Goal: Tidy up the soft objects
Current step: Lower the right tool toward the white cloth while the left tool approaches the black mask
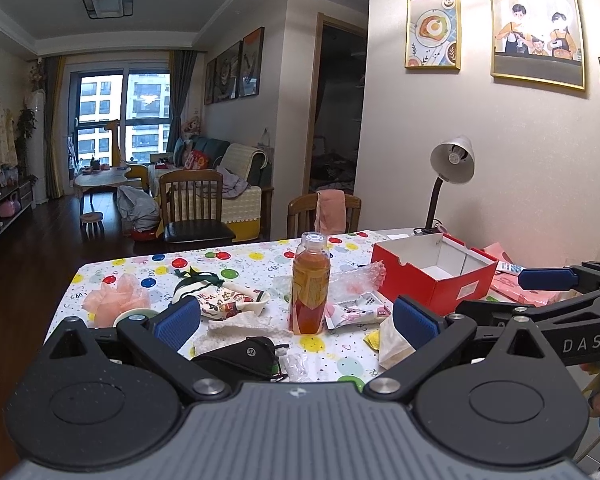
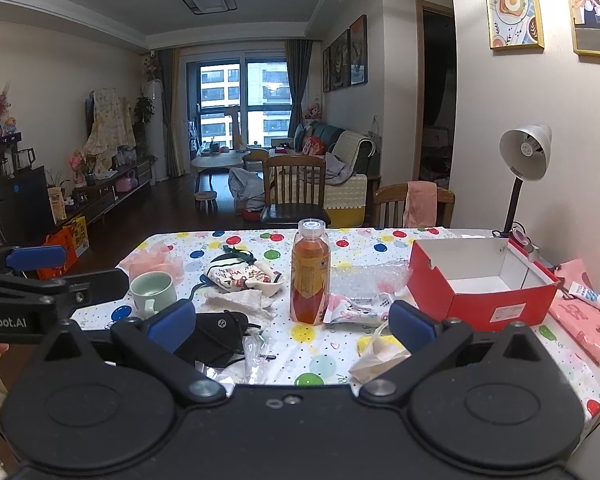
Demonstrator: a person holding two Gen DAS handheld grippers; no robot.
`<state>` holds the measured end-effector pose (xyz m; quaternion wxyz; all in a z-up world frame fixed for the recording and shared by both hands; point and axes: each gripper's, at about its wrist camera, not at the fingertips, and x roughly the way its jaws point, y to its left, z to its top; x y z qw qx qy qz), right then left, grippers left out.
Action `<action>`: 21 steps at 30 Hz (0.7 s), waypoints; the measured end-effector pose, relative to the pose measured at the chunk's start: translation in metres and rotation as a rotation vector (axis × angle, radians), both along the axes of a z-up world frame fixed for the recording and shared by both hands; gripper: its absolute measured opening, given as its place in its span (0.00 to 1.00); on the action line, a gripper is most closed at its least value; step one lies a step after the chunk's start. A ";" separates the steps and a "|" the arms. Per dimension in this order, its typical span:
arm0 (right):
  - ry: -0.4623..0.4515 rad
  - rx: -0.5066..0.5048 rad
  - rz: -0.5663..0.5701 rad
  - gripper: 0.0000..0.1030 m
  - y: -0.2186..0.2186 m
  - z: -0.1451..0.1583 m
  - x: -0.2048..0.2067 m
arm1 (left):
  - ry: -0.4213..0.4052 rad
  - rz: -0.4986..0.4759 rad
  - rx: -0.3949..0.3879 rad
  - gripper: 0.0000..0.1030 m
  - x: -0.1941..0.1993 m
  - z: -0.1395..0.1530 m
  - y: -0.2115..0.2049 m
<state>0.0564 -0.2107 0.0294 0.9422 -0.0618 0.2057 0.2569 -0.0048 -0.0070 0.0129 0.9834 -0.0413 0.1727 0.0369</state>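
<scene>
Soft things lie on the dotted tablecloth (image 1: pixel 252 258): a Christmas drawstring pouch (image 1: pixel 224 296) (image 2: pixel 242 276), a white cloth (image 1: pixel 240 326) (image 2: pixel 240 302), a black pouch (image 1: pixel 240 356) (image 2: pixel 214 334), a pink mesh puff (image 1: pixel 116 300) (image 2: pixel 154 262), bubble wrap (image 1: pixel 358 276) (image 2: pixel 370 280) and a cream bag (image 1: pixel 392 340) (image 2: pixel 376 354). An open red box (image 1: pixel 432 276) (image 2: pixel 480 288) stands at the right. My left gripper (image 1: pixel 296 322) is open and empty above the near edge; it also shows in the right wrist view (image 2: pixel 36 258). My right gripper (image 2: pixel 292 322) is open and empty; it also shows in the left wrist view (image 1: pixel 548 278).
An amber drink bottle (image 1: pixel 309 284) (image 2: pixel 310 274) stands mid-table. A green mug (image 2: pixel 153 288) sits at the left, a snack packet (image 1: pixel 358 310) by the bottle, pink bags (image 2: pixel 588 320) and a tube (image 2: pixel 588 294) right of the box. A desk lamp (image 1: pixel 450 168) and chairs (image 1: pixel 194 208) stand behind.
</scene>
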 end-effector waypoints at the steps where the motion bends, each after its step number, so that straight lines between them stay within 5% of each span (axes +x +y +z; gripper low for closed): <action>1: -0.001 -0.001 -0.001 1.00 0.000 0.000 0.000 | -0.001 0.001 0.001 1.00 -0.001 0.000 -0.001; 21: -0.015 0.017 -0.016 1.00 -0.004 -0.002 0.000 | -0.013 -0.011 0.008 1.00 0.002 0.003 -0.004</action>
